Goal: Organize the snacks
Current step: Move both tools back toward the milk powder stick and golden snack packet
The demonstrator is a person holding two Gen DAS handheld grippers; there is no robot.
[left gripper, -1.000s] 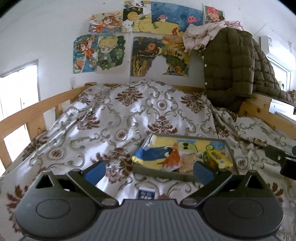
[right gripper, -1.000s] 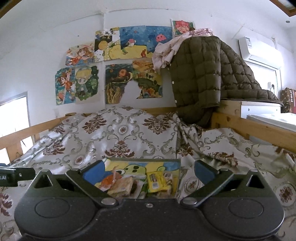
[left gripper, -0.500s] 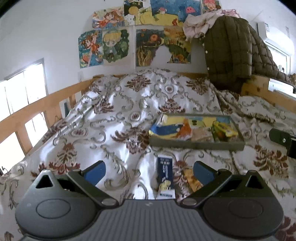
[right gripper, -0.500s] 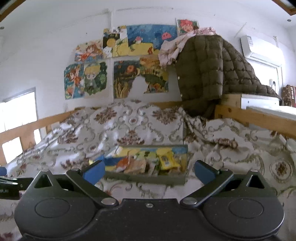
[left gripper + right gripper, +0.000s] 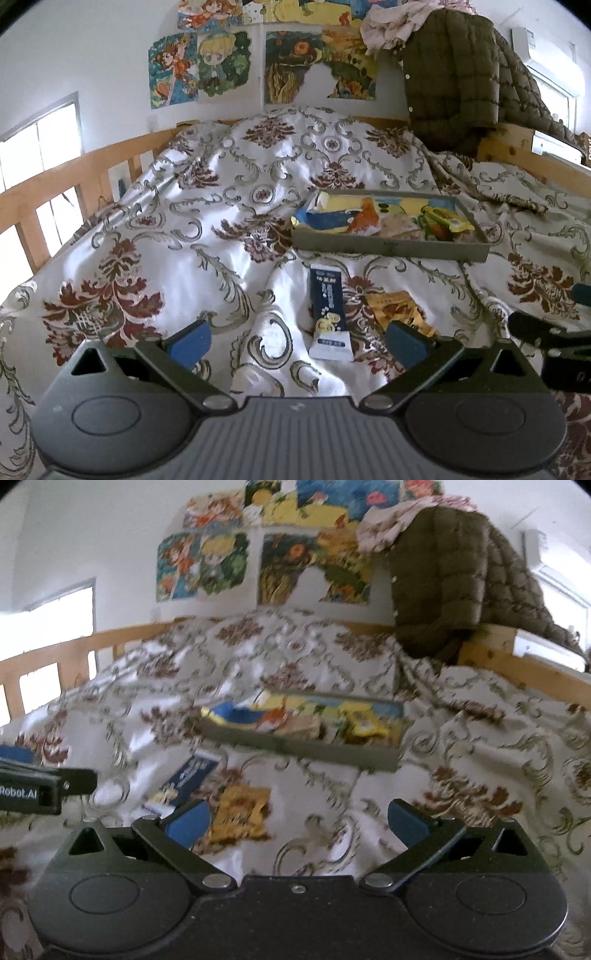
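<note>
A grey tray (image 5: 391,248) (image 5: 295,744) rests on the bed and holds several snack packets, among them a yellow one (image 5: 445,218) (image 5: 364,722). In front of it two loose snacks lie on the quilt: a dark blue packet (image 5: 330,314) (image 5: 186,779) and a golden-yellow packet (image 5: 397,308) (image 5: 240,812). My left gripper (image 5: 299,341) is open just above the blue packet, with nothing between its fingers. My right gripper (image 5: 299,819) is open too, with the golden packet beside its left finger. Each gripper shows at the edge of the other's view.
A floral quilt (image 5: 236,206) covers the bed. Wooden rails (image 5: 74,184) run along the left side and another rail (image 5: 535,672) along the right. A dark green padded jacket (image 5: 461,74) hangs at the back right. Posters (image 5: 258,66) cover the white wall.
Both grippers have drawn back and tilted down from the tray. The blue and golden packets in front of the tray have come into view. Both stay open.
</note>
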